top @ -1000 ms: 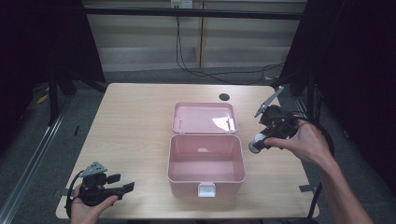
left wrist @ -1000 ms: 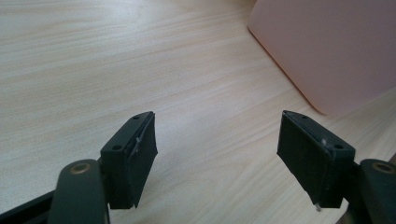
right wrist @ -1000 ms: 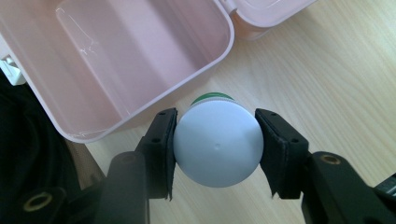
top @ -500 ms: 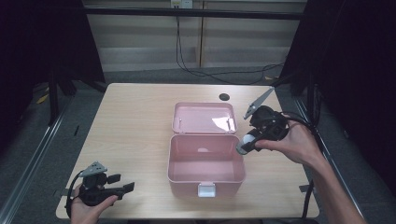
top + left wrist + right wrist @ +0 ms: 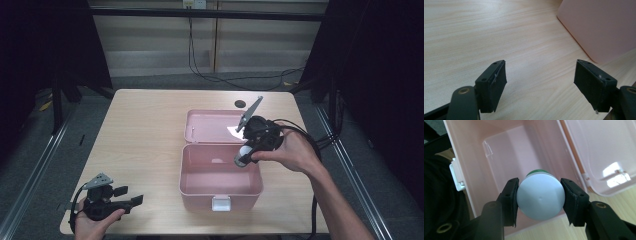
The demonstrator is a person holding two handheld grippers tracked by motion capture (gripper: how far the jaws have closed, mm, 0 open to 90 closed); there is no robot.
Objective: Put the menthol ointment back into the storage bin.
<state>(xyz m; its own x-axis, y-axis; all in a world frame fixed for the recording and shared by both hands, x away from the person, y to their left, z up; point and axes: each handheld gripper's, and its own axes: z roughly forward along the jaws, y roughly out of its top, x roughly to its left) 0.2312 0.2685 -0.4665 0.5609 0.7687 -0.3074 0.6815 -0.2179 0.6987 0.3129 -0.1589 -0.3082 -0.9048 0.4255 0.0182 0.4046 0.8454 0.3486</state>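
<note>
Now the right gripper (image 5: 246, 156) has come in from the desk's right edge and hangs over the open pink box (image 5: 220, 187), jaws clamped on a white-capped bottle (image 5: 540, 197); it looks ready to lower in. Near the desk's front-left corner, the left gripper (image 5: 541, 86) gapes empty.

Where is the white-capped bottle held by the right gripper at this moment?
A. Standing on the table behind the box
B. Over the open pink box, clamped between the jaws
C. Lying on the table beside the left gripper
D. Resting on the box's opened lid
B: in the right gripper view the right gripper has its pads pressed on either side of the white-capped bottle, with the inside of the open pink box beneath it.
</note>
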